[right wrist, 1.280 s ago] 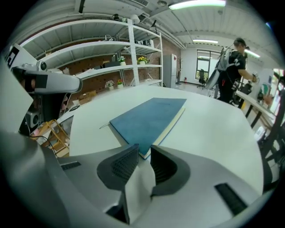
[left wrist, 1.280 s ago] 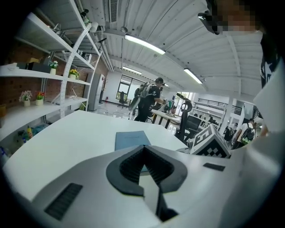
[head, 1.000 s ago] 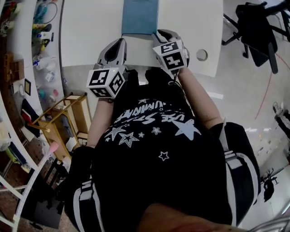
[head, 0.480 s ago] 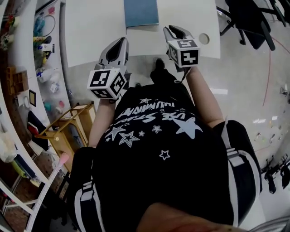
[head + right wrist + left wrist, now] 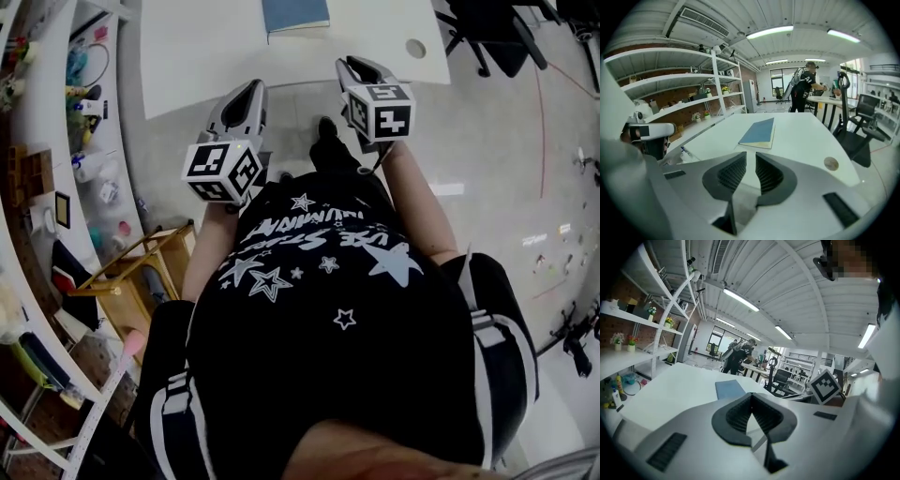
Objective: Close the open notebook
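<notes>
**Blue notebook lies shut on white table, both my grippers empty**

At the far left of the head view, cluttered shelves (image 5: 56, 141) run along the wall. Just right of them, my left gripper (image 5: 251, 89) hangs at the near edge of the white table (image 5: 197, 47). In the left gripper view its jaws meet at the tips, with nothing caught between them.

At the top centre of the head view, the notebook (image 5: 295, 14) lies flat on the table. Its blue cover is up and closed, and it is well apart from both grippers. The left gripper view has it in mid-frame, just above my jaw tips. The right gripper view shows it at centre, with pale page edges along its right side.

Right of centre in the head view, my right gripper (image 5: 361, 66) also sits at the table's near edge. In the right gripper view its jaws stand a narrow gap apart and hold nothing; only bare tabletop shows through the gap.

Farther right, a round cable hole (image 5: 415, 48) marks the table near its right corner. An office chair (image 5: 497, 37) stands on the floor in the upper right. In the right gripper view, a person (image 5: 805, 89) stands at a far desk, upper right of the frame
</notes>
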Demonstrator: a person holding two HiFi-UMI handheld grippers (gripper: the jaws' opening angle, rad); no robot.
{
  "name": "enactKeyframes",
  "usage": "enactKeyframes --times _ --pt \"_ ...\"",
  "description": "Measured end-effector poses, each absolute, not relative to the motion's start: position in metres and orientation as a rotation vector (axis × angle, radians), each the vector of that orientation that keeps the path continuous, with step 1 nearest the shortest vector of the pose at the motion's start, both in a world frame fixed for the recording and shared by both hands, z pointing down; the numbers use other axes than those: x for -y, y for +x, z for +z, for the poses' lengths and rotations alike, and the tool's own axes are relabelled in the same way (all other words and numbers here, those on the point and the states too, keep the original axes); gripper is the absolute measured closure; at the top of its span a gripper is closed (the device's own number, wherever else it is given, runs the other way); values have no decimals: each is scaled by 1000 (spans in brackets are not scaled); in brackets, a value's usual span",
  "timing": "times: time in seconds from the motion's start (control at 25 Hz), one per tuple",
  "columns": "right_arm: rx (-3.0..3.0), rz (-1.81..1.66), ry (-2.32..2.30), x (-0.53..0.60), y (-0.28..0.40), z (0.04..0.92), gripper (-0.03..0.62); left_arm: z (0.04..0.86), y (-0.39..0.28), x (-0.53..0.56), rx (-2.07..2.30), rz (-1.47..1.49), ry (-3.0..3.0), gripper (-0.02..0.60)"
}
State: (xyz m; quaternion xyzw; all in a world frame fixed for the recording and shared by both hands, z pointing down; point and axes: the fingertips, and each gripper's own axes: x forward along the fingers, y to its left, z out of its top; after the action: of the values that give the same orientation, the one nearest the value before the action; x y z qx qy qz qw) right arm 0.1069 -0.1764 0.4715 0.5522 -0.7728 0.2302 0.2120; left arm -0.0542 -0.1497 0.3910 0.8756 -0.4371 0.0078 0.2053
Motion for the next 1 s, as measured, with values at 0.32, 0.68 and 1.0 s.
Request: enactKeyframes --times 0.32,0.68,1.0 --pt "2053 644 1668 106 111 465 545 394 -66 106 1112 -2 2496 571" --pt "2012 609 1781 52 115 453 559 401 -65 72 1028 -6 2510 572" --pt "2050 607 1784 38 127 447 568 399 -54 55 1062 4 2506 572"
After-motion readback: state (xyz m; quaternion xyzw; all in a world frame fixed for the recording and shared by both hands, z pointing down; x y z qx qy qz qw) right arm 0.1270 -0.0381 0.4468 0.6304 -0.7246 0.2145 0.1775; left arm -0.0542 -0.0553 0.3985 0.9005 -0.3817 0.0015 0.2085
